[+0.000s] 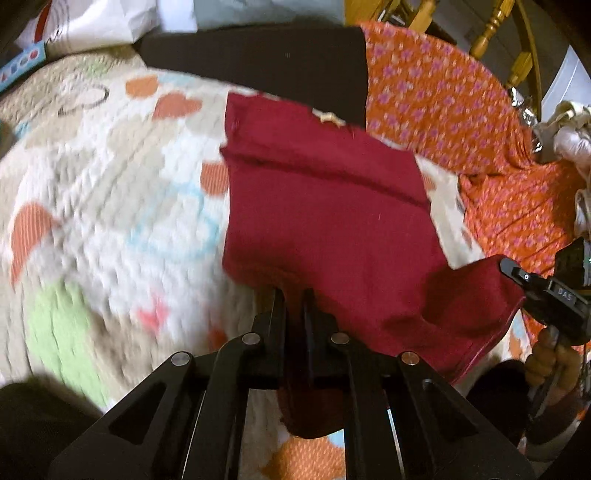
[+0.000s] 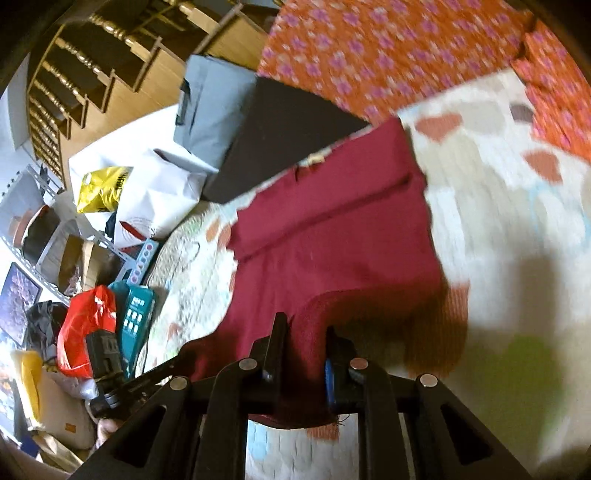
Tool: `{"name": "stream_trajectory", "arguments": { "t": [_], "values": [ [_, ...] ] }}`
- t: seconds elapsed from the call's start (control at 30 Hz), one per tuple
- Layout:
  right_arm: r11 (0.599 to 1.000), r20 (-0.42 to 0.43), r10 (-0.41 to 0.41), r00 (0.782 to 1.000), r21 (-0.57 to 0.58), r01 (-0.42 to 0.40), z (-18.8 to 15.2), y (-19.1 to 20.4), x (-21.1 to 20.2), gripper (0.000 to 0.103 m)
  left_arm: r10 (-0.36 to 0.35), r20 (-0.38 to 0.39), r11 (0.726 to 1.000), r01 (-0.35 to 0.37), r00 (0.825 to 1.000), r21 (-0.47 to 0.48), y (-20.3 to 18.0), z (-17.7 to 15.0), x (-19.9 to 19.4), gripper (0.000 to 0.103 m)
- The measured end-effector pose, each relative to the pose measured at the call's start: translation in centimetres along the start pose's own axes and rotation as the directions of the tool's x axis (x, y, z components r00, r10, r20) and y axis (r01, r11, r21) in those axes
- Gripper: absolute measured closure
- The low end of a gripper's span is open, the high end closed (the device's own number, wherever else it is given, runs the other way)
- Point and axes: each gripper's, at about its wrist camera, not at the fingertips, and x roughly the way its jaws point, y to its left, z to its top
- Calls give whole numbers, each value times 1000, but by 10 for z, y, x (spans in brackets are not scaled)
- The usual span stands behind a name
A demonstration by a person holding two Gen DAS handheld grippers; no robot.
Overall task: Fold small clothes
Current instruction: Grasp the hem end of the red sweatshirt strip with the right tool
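A dark red garment [image 1: 325,206] lies partly folded on a patterned quilt [image 1: 110,206], with a crease line across its far part. My left gripper [image 1: 293,295] is shut on the garment's near edge, and red cloth hangs between its fingers. My right gripper [image 2: 304,328] is shut on another near corner of the same garment [image 2: 332,236] and lifts it off the quilt [image 2: 498,229]. The right gripper also shows at the right edge of the left wrist view [image 1: 517,275], pinching the raised corner. The left gripper shows at the lower left of the right wrist view [image 2: 177,363].
A black folded item [image 1: 258,59] lies beyond the garment, with orange flowered fabric [image 1: 443,96] to its right. A grey folded piece [image 2: 210,110], white bags [image 2: 155,192] and cluttered shelves [image 2: 44,251] lie off the quilt's far side. Wooden chair spindles [image 1: 495,26] stand behind.
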Motion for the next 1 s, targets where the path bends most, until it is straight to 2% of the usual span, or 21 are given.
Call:
{"name": "stream_trajectory", "arguments": {
  "t": [0.13, 0.47, 0.67, 1.0],
  "values": [
    [1000, 25, 15, 1000, -3, -15, 17, 3, 6, 88, 6, 4, 1000, -6, 1000, 5, 0, 12, 5, 97],
    [1000, 9, 15, 1000, 18, -15, 24, -9, 12, 88, -5, -3, 1000, 5, 1000, -2, -1, 17, 12, 97],
    [1000, 35, 14, 999, 21, -15, 47, -8, 19, 88, -11, 42, 1000, 10, 999, 15, -5, 52, 15, 97],
    [1000, 71, -17, 997, 23, 16, 101, -16, 49, 88, 2, 78, 1000, -3, 997, 9, 1, 106, 47, 97]
  ]
}}
